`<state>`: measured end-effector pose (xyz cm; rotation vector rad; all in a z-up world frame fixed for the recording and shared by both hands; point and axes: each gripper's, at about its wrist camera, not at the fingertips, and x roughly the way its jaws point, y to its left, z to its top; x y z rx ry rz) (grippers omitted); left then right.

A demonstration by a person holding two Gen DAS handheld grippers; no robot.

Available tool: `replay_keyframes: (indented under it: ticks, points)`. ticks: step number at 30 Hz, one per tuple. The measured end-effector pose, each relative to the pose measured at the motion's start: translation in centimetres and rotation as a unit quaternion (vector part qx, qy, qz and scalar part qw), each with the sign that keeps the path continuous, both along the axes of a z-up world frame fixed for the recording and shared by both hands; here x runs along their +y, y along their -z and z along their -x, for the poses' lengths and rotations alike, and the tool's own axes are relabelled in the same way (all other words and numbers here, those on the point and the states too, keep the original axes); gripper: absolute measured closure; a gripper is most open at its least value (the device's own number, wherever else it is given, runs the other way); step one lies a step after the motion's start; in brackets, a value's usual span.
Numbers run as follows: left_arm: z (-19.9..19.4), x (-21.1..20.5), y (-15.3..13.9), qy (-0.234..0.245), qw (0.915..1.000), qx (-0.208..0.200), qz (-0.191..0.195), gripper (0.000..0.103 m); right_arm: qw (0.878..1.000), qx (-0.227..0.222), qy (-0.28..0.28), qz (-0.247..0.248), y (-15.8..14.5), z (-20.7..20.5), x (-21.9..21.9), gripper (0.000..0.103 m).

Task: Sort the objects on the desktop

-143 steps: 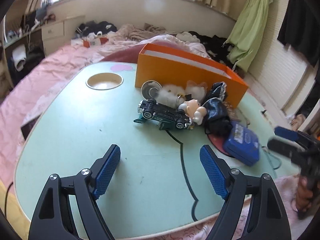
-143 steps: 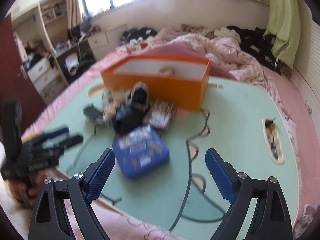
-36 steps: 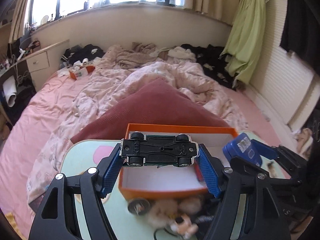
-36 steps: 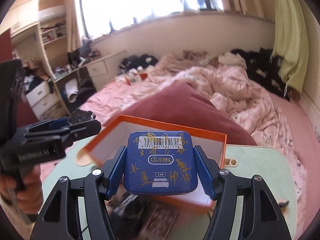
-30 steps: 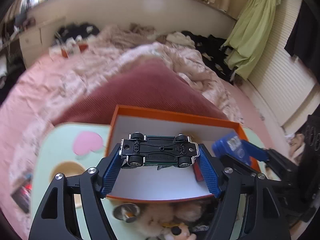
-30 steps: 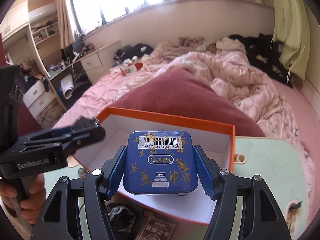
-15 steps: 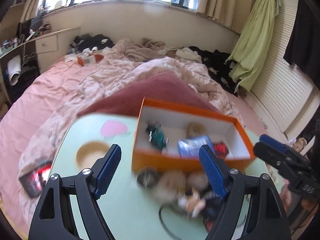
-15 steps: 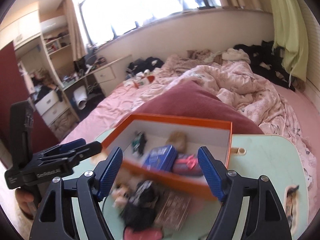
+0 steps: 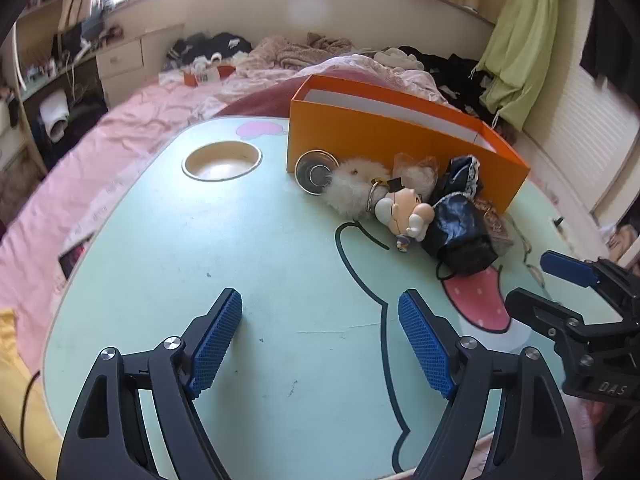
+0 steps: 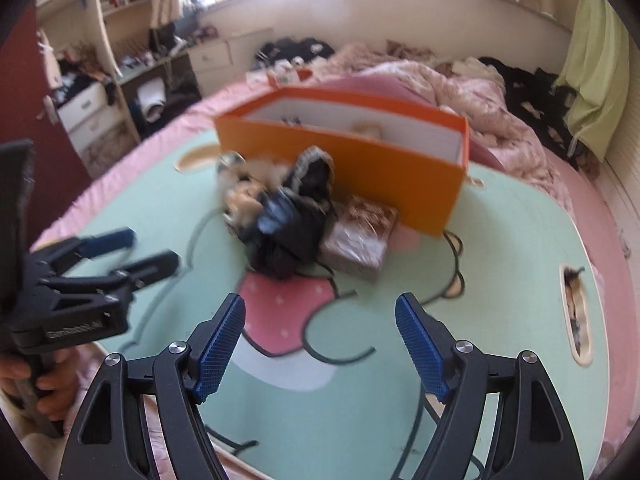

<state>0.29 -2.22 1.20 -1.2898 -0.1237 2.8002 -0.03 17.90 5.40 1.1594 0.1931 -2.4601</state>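
My left gripper (image 9: pixel 320 300) hovers low over the near part of the green table (image 9: pixel 200 260); its jaws are opening with nothing between them. My right gripper (image 10: pixel 320 302) is open and empty over the pink patch of the table print. An orange box (image 9: pixel 400 136) stands at the back. Against its front wall lie a round metal tin (image 9: pixel 316 170), a white fluffy toy (image 9: pixel 352 188), a small doll (image 9: pixel 404 212) and a black pouch (image 9: pixel 460 232). The right wrist view also shows a brown wrapped packet (image 10: pixel 356 236) beside the black pouch (image 10: pixel 288 220).
A round cup recess (image 9: pixel 222 160) is set into the table's far left. A slot (image 10: pixel 574 312) sits near its right edge. The table rests on a bed with pink bedding (image 9: pixel 132 120). A hand (image 10: pixel 24 384) holds the left gripper's handle.
The toy car and the blue box were let go into the orange box. Both grippers have opened and pulled back and down to the near side of the table.
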Motion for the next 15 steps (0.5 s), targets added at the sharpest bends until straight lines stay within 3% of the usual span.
replay_keyframes:
  ticks: [3, 4, 9, 11, 15]
  points:
    - [-0.3, 1.1, 0.6, 0.011, 0.9989, 0.009, 0.044, 0.017, 0.999, -0.022, 0.018, -0.035, 1.4, 0.8, 0.0, 0.023]
    - [-0.5, 1.5, 0.7, 0.015, 0.9981, 0.015, 0.058, 0.014, 0.999, -0.025, 0.023, -0.024, 1.6, 0.9, 0.3, 0.016]
    - [-1.6, 1.6, 1.2, 0.028, 0.9976, 0.039, 0.050, 0.007, 0.998, -0.042, 0.031, -0.024, 2.6, 1.6, 0.5, 0.000]
    - [-1.7, 1.5, 1.5, 0.032, 0.9970, 0.046, 0.053, 0.000, 0.999, -0.040, 0.024, -0.022, 2.7, 1.6, 0.4, 0.000]
    - [-2.0, 1.2, 1.7, 0.039, 0.9963, 0.059, 0.050, 0.000, 0.999, -0.039, 0.023, -0.021, 2.8, 1.5, 0.5, 0.000]
